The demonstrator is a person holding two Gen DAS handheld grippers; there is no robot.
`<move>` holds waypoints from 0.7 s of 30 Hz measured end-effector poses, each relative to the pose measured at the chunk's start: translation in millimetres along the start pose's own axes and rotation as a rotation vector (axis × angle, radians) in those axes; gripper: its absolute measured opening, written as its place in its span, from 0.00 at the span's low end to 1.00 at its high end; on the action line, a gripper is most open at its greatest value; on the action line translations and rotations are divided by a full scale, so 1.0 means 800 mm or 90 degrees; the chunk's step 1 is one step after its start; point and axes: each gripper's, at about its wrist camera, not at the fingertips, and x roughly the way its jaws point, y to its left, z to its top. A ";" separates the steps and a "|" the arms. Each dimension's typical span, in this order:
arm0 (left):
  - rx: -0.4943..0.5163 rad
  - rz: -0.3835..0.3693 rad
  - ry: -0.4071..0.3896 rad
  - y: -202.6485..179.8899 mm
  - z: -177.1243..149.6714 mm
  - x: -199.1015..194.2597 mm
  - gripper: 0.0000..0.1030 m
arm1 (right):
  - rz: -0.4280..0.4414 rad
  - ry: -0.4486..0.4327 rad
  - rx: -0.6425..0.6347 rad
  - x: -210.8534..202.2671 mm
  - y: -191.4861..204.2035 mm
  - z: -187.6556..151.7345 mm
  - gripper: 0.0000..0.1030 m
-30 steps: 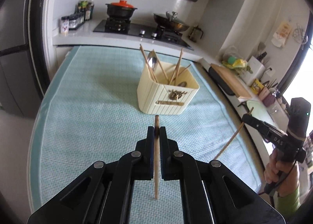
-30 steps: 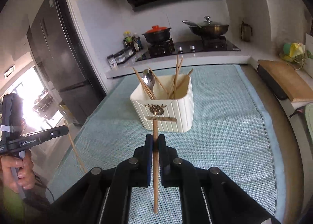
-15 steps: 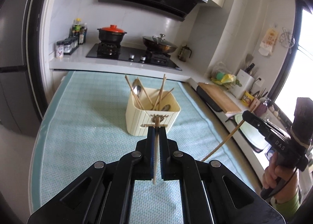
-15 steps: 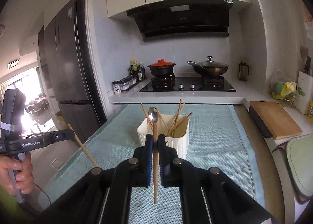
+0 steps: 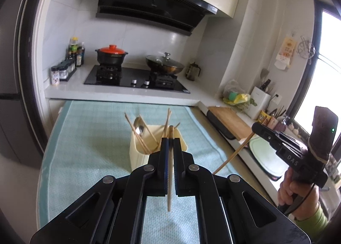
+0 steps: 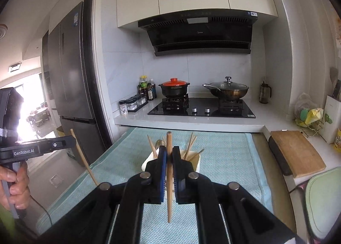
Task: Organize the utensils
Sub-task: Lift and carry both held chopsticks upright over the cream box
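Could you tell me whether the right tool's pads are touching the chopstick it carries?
Touching. The right wrist view shows the right tool shut on its chopstick, both pads pressed against the shaft, which hangs clear of the teal mat.

Each fisheye sits just behind its own fingers, looking forward and slightly down across the teal mat (image 5: 85,137) toward the stove (image 5: 136,79) on the far counter. Both share the cream utensil holder (image 5: 138,154) (seen close, mid-frame), and each catches the other gripper at its edge: right gripper (image 5: 255,128), left gripper (image 6: 71,139).
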 end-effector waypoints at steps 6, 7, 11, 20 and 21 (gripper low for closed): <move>0.022 0.012 -0.052 -0.013 0.071 0.022 0.01 | -0.008 -0.050 -0.028 0.023 0.001 0.056 0.06; 0.025 0.014 -0.059 -0.015 0.082 0.028 0.01 | -0.008 -0.056 -0.028 0.030 0.000 0.064 0.06; 0.044 0.040 -0.081 -0.022 0.111 0.064 0.01 | -0.005 -0.075 -0.045 0.064 0.001 0.084 0.06; 0.027 0.082 0.012 0.008 0.096 0.184 0.01 | 0.023 0.058 -0.022 0.193 -0.022 0.055 0.06; 0.022 0.084 0.028 0.013 0.091 0.196 0.01 | 0.027 0.080 -0.015 0.207 -0.025 0.047 0.06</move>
